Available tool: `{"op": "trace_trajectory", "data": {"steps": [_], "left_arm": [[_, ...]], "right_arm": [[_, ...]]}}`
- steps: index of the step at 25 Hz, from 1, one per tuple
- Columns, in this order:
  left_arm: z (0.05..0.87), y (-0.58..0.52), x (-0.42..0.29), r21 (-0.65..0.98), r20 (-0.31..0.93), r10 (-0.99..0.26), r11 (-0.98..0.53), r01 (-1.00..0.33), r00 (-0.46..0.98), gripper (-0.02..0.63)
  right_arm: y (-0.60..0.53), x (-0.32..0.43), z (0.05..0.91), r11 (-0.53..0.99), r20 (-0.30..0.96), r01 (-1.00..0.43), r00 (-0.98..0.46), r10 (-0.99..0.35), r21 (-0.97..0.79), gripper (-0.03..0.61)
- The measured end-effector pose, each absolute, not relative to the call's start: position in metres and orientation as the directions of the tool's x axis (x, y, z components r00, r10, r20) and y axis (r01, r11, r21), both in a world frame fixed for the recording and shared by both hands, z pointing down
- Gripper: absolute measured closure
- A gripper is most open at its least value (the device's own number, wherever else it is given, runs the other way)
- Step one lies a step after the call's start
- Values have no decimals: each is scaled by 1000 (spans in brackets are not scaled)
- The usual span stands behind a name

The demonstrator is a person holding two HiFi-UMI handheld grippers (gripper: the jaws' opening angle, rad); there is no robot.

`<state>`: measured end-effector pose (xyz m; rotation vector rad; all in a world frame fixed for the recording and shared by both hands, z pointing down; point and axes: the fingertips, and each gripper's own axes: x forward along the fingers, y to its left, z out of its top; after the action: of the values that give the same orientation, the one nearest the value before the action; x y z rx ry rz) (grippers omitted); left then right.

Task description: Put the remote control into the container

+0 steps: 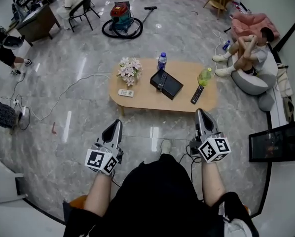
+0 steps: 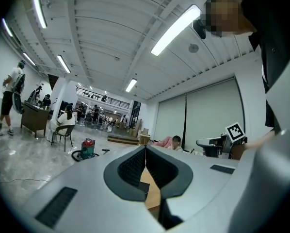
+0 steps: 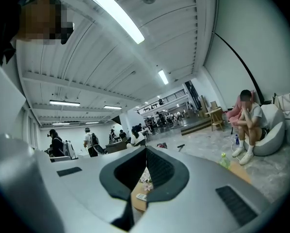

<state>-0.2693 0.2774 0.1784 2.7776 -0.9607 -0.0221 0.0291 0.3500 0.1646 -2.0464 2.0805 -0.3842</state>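
Observation:
A low wooden table [image 1: 142,98] stands ahead of me on the marble floor. On it sits a black box-shaped container [image 1: 167,85] with one dark remote [image 1: 162,78] resting in it. A second black remote [image 1: 197,94] lies on the table's right part, and a small white remote [image 1: 126,93] lies at its left. My left gripper [image 1: 118,123] and right gripper [image 1: 201,112] are both shut and empty, held level well short of the table's near edge. In the left gripper view the jaws meet at the tip [image 2: 145,147]; the right gripper [image 3: 146,148] shows the same.
A pot of pale flowers [image 1: 129,70], a blue-capped water bottle [image 1: 161,61] and a green bottle [image 1: 205,76] also stand on the table. A person sits on a beanbag [image 1: 253,80] at the right. A red vacuum cleaner [image 1: 122,19] lies beyond the table. A black screen [image 1: 278,142] stands at my right.

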Motion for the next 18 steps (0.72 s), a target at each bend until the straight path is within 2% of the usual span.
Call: {"op": "trace_trajectory", "data": {"steps": [18], "left_arm": [[190,188,-124,168,93,-658,-729,-664,747,606]], "right_arm": [[258,184,182,32,42,-947,-48,-998,-321,569]]}}
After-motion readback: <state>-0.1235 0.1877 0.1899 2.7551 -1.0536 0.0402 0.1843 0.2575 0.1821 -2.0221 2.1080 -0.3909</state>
